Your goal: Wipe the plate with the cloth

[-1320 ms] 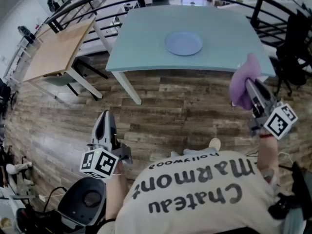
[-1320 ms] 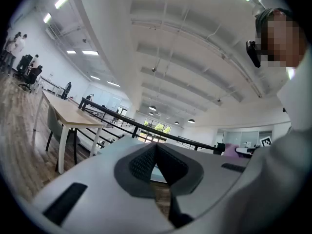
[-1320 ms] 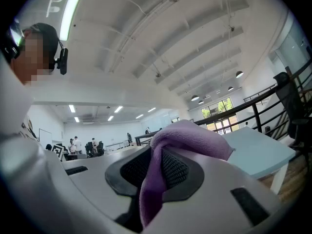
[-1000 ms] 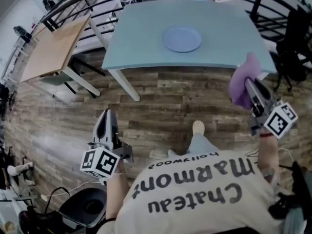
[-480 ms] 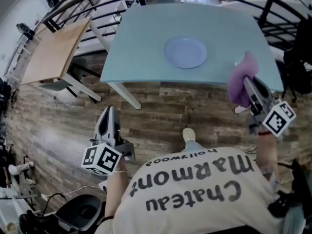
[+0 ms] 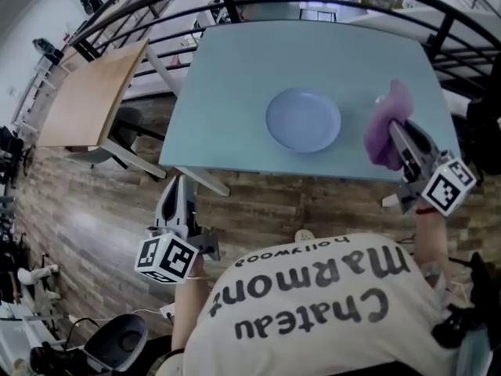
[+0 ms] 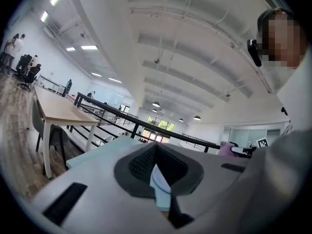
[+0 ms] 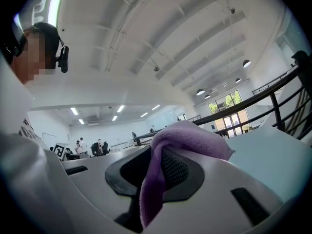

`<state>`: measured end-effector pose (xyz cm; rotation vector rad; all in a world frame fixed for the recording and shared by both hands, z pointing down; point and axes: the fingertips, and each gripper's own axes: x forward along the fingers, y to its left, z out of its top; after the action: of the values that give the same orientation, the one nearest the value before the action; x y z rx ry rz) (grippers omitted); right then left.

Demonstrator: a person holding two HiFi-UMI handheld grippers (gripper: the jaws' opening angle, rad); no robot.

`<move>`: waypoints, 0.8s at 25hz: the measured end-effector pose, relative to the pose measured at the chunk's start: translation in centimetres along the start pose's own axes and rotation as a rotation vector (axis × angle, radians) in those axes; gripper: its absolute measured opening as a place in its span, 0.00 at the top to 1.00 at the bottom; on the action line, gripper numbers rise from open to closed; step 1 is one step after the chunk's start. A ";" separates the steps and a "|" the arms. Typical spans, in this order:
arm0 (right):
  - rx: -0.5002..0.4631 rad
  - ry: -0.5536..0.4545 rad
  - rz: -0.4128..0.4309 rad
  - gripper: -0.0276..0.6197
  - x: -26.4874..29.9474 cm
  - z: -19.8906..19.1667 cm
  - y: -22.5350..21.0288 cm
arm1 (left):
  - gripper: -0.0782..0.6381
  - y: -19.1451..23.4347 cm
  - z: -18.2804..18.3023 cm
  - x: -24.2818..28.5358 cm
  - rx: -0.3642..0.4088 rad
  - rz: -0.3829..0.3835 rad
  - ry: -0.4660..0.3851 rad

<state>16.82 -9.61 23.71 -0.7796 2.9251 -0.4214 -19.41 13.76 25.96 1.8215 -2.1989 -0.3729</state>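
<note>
Head view, surface: a light blue surface fills the top middle; a wooden table stands to its left on a wood floor
Head view, plate: the pale blue plate lies flat on the surface, near the close edge
Head view, cloth: the purple cloth sits at the tip of the right tongs; it shows against the right side of the surface, just right of the plate and not touching it
Head view, left tongs: the left tongs are over the floor, short of the surface's close edge; well apart from the plate
Left gripper view, tongs: pressed together; nothing pinched; the plate and surface show ahead
Right gripper view, tongs: pinching the cloth; it bunches over the tips; a fold hangs down between the dark pads
</note>
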 end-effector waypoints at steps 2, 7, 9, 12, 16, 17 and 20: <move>0.005 0.002 0.011 0.83 1.3 0.1 -1.1 | 0.89 0.0 -0.1 1.4 -0.003 0.004 -0.007; -0.007 0.011 0.043 0.83 3.8 0.7 -3.2 | 0.89 -0.4 0.4 4.7 -0.014 0.015 -0.069; -0.005 0.021 0.060 0.83 4.7 0.5 -3.7 | 0.89 -0.5 0.4 5.7 -0.015 0.019 -0.080; 0.001 0.043 0.077 0.83 6.0 0.1 -4.5 | 0.89 -0.7 -0.1 7.2 -0.034 0.017 -0.073; 0.023 0.067 0.115 0.83 7.5 -0.9 -5.0 | 0.89 -1.7 -1.2 8.4 -0.039 0.015 -0.049; 0.025 0.070 0.127 0.83 7.8 -1.0 -4.9 | 0.89 -2.0 -1.5 8.7 -0.038 0.013 -0.041; 0.032 0.083 0.157 0.83 8.9 -1.4 -4.3 | 0.89 -2.9 -2.1 9.4 -0.032 0.002 -0.013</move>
<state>10.92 -17.26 26.21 -0.5359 3.0196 -0.4955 -17.72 3.92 27.19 1.8057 -2.1904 -0.4182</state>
